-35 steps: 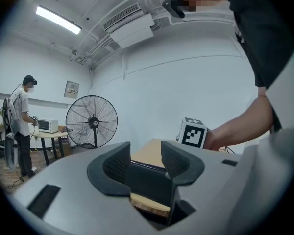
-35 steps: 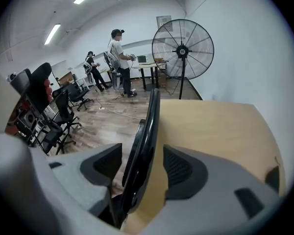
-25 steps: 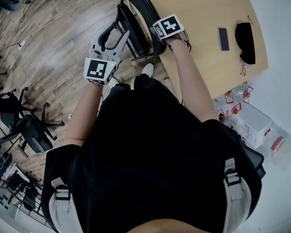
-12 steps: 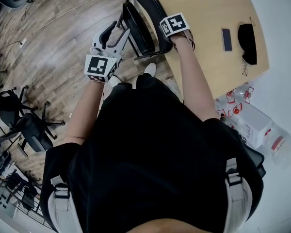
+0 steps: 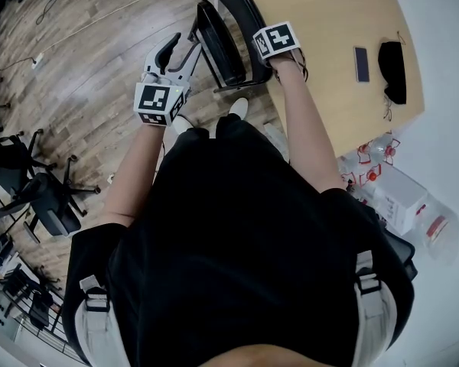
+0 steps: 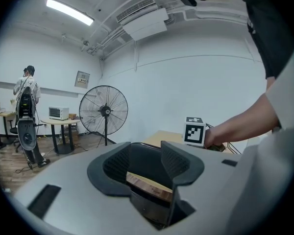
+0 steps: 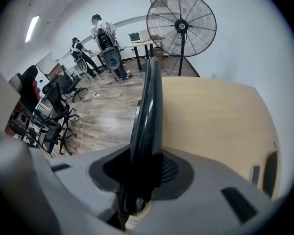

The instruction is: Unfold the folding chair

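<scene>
As left gripper (image 6: 146,164) and right gripper (image 7: 146,174) jaws clamp it, the black chair (image 5: 223,48) gleams.

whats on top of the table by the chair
A phone and a black object lie on the table. The right arm covers part of its near edge.

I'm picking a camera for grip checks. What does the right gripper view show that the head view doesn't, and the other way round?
Only the right gripper view: the right gripper with its jaws shut on the folding chair at its black rim, a standing fan, and people at the back. Only the head view: the left gripper at the chair, and the person's black top. Both: the chair, the wooden table and the office chairs.
</scene>
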The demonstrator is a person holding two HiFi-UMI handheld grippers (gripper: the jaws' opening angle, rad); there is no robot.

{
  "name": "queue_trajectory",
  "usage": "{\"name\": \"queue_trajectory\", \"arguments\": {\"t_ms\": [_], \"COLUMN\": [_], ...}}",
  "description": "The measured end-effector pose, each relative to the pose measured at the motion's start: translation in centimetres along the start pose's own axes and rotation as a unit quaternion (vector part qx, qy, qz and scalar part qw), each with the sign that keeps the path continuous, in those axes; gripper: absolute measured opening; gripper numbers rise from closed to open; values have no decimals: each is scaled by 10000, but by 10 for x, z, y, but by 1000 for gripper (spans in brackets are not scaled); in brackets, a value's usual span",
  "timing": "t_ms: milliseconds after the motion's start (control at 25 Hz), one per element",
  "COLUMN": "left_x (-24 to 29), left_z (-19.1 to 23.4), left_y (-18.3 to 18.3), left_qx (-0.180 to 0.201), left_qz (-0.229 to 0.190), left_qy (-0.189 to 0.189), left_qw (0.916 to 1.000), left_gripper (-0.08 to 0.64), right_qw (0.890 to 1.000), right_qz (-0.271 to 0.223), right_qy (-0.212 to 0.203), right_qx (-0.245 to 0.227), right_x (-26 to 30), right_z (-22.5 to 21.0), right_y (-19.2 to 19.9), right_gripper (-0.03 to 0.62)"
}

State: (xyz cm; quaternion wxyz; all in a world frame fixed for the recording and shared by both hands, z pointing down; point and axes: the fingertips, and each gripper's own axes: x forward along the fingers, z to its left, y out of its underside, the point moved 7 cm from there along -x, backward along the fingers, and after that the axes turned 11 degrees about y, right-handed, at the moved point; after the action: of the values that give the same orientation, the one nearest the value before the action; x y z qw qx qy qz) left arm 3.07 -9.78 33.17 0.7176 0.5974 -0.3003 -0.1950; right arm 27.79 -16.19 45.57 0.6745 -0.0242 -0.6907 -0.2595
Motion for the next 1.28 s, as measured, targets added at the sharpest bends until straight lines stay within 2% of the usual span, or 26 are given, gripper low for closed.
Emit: {"name": "queue_trajectory", "arguments": {"t_ms": [400,720,1080,1280], "left_x": [-31,-50,-54,-49], "left_z": [11,29,57,80], "left_y": [15,37,65,90], "left_qx": [-32,-257,-681,-1145], "left_qz": [95,261,429,634], "left_qy": [-40,-139,-174,-284], "left_qw": [9999,9992,9966,9910], "left_gripper": [187,187,186,187], "right_qw": [9997,9993,9984,9977], "right_qz": [-142,-278,-369,-442], "right_qy": [15,108,213,254], "right_qx": [-179,-227,-367,-444], "right_x": [-12,-18,-24,-25], "right_z": [56,99,150,173], "right_y": [-5,-8,-14,-16], "right_gripper": [112,112,112,112]}}
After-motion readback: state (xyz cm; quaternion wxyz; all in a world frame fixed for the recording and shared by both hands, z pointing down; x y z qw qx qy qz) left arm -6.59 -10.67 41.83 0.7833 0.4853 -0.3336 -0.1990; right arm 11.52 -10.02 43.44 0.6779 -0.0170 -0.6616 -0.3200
